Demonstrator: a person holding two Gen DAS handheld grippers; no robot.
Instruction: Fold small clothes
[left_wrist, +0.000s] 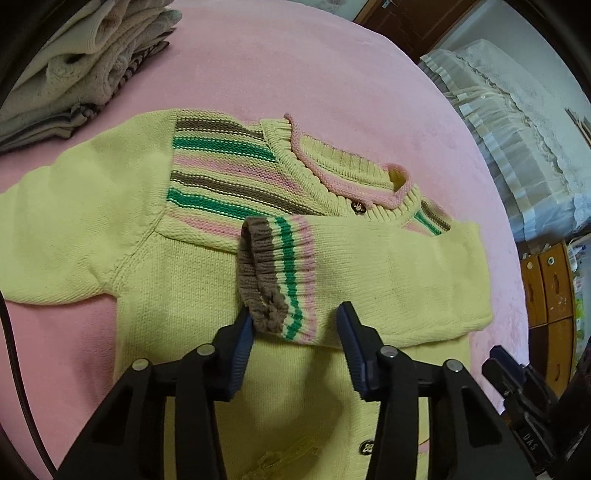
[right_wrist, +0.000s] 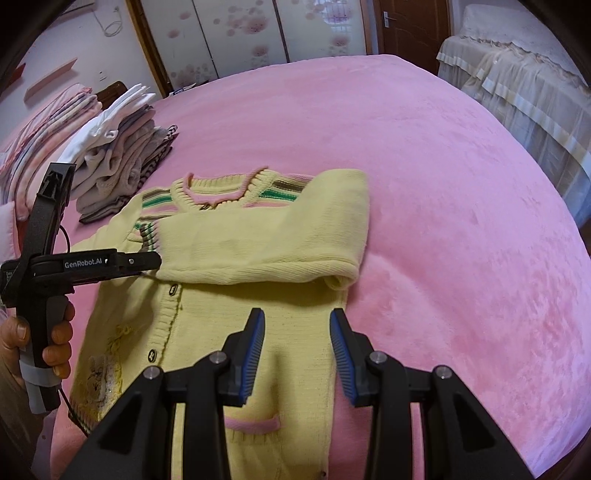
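Yellow knit cardigan (right_wrist: 236, 302) flat on pink bed (right_wrist: 443, 184), one sleeve (left_wrist: 369, 273) folded across chest. Left gripper (left_wrist: 295, 325) jaws apart at striped cuff (left_wrist: 273, 273); right gripper (right_wrist: 297, 328) jaws apart above body.

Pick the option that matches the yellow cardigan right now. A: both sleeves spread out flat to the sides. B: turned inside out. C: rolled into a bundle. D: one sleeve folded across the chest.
D: on the yellow cardigan, one sleeve lies across the chest, its striped cuff by the open left tool.
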